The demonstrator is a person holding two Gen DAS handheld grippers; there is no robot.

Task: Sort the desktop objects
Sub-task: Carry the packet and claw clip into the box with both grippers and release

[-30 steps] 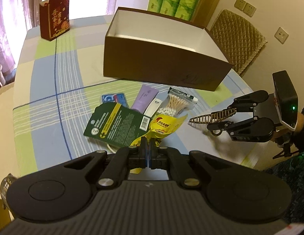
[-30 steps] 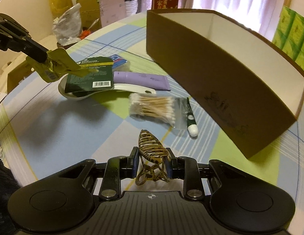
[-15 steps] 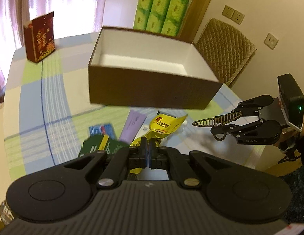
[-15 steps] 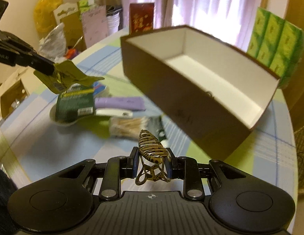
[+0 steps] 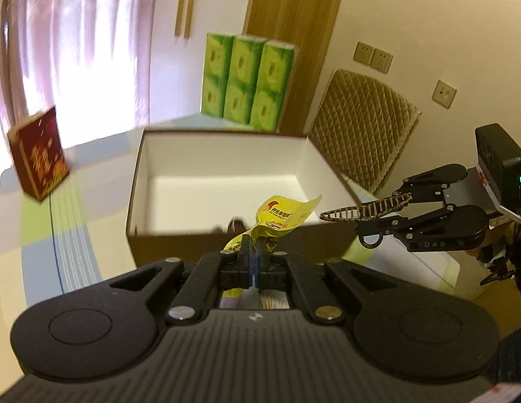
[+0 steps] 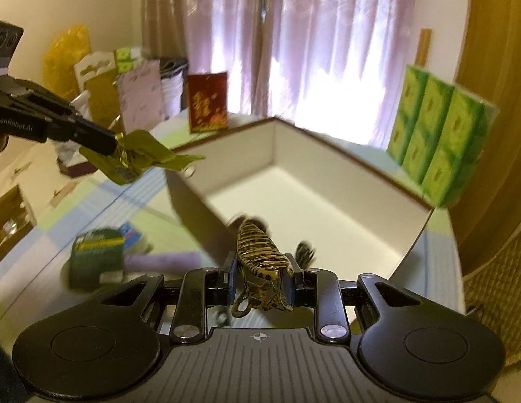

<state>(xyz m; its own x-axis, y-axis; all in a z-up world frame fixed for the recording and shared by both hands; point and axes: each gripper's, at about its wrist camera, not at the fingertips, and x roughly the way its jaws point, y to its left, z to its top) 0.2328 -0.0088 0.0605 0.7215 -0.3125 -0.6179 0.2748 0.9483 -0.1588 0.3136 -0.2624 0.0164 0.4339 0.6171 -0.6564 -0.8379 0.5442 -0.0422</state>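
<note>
My left gripper (image 5: 254, 248) has its jaws pinched tight on the tail of a yellow snack packet (image 5: 279, 216), which sticks out ahead of them in the air, level with the near wall of the brown box (image 5: 166, 248). Held by the crimped end, so it should drop clean when released, I think. Red logo and printed characters on the packet, too small to read.

My right gripper (image 6: 259, 278) has its jaws closed on a striped hair claw (image 6: 258, 252), gripped around its body with the toothed end pointing ahead toward the box's open white inside (image 6: 294, 194). Both items look staged for dropping in; neither is over the opening yet, I'd say.

Below and left of the right jaws, on the desk (image 6: 35, 265): a dark green card pack (image 6: 95, 258) and a purple tube (image 6: 173, 262), both blurred, unsorted.

Further out: red gift box (image 5: 38, 158) with gold characters, green tissue packs (image 5: 247, 80). "GenRobot.AI" reads on the left gripper's side in the right view.
</note>
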